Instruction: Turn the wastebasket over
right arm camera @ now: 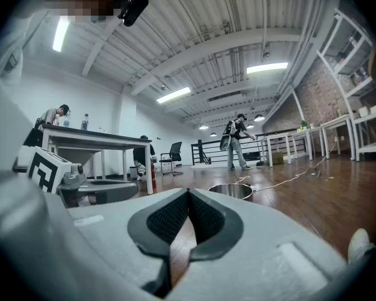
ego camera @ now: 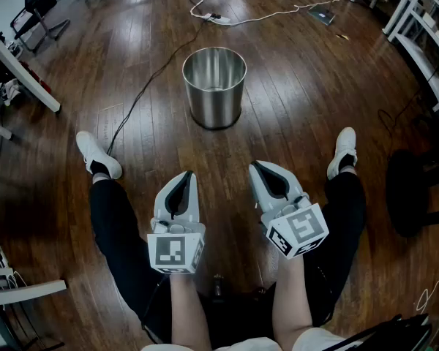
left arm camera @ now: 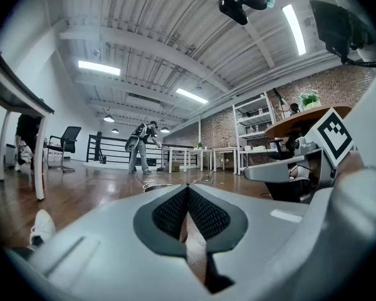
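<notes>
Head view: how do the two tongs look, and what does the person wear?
The left tongs and right tongs are pale grey, tapered shells with black meshed pads inside. Each carries a cube with black-and-white square markers at its rear. The person wears black trousers and white shoes; no sleeves show.

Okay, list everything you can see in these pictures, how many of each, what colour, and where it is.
wastebasket: one, shiny silver metal, upright on the wood floor ahead of the person, mouth up
black cable: one, black, on the floor left of the wastebasket
power strip: one, white, with a white cord, beyond the wastebasket
office chair: one, black, far left
table: one, white legs, left edge
shelving: white, right edge
standing person: one, dark clothes, far across the room
shoes: two, white, either side of the grippers
left gripper: one, grey, shut, empty
right gripper: one, grey, shut, empty
</notes>
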Tool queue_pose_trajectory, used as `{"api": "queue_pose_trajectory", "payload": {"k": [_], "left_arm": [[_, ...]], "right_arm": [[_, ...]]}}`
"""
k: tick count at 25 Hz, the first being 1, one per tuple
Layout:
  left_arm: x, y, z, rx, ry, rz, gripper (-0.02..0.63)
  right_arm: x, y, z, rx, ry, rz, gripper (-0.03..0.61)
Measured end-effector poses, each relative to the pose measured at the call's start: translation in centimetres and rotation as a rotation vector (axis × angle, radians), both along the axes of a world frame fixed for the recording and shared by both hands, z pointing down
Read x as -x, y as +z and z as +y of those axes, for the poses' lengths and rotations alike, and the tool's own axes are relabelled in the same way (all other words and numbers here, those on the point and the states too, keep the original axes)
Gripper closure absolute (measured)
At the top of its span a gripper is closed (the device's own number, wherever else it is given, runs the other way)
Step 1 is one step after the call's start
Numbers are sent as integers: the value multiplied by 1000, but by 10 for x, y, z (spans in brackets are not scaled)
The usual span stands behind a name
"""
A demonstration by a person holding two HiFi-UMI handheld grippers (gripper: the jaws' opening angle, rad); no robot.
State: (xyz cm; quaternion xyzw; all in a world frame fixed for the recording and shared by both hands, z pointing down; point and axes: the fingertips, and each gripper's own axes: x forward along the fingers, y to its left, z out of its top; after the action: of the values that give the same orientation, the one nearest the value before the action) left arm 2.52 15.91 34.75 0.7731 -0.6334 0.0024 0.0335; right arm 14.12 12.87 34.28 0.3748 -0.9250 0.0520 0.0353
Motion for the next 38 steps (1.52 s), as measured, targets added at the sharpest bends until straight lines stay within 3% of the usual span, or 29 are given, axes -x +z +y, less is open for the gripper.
{"api": "queue_pose_trajectory", "payload": {"k": [13, 18, 24, 32, 38], "left_arm": [[4, -33, -145, -51, 45, -53, 597], [9, -47, -186, -70, 88, -83, 597], [46, -64, -220, -98, 96, -116, 597], [81, -130, -274, -212, 166, -136, 597], [110, -114, -307, -193, 182, -94, 597]], "right_arm": [[-4, -35, -130, -43, 21, -37, 586], [-6, -46, -177, -44, 79, -81, 586], [28, -65, -212, -75, 77, -99, 586], [64, -131, -252, -175, 69, -71, 586], [114, -117, -278, -156, 36, 28, 586]]}}
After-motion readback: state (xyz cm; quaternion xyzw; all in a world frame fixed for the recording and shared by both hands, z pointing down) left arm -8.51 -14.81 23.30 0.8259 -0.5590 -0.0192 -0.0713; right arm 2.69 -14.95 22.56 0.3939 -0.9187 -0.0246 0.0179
